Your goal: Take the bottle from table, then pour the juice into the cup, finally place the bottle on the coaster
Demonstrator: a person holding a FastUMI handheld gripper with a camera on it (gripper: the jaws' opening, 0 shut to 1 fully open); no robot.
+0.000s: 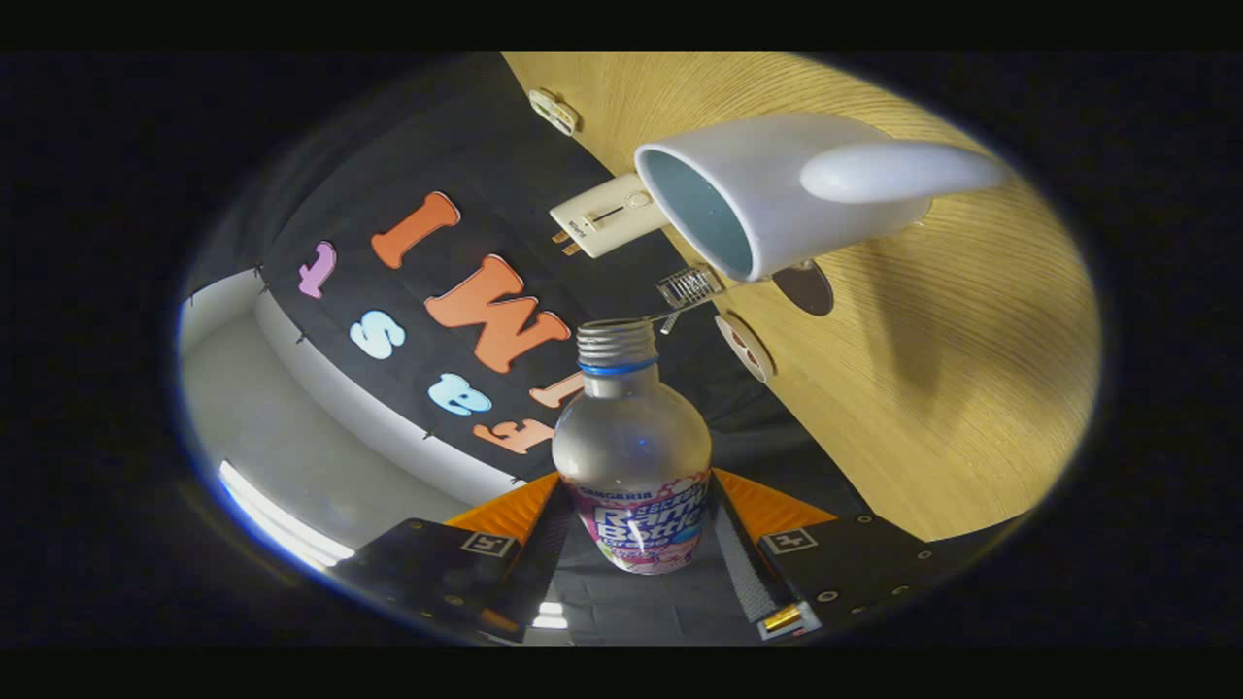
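The gripper [636,544] is clamped on the bottle [631,456], one finger pressing each side of its labelled body; the uncapped neck points toward the cup [748,189], just short of its rim; the cup stands on the wooden worktop [952,388]; the view is rolled sideways.

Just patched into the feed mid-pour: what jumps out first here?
The bottle stands out, uncapped and clamped between the gripper fingers, the whole view rolled over for pouring. Just beyond its open neck sits the white cup on the wooden table, mouth facing the bottle. A dark round coaster lies beside the cup.
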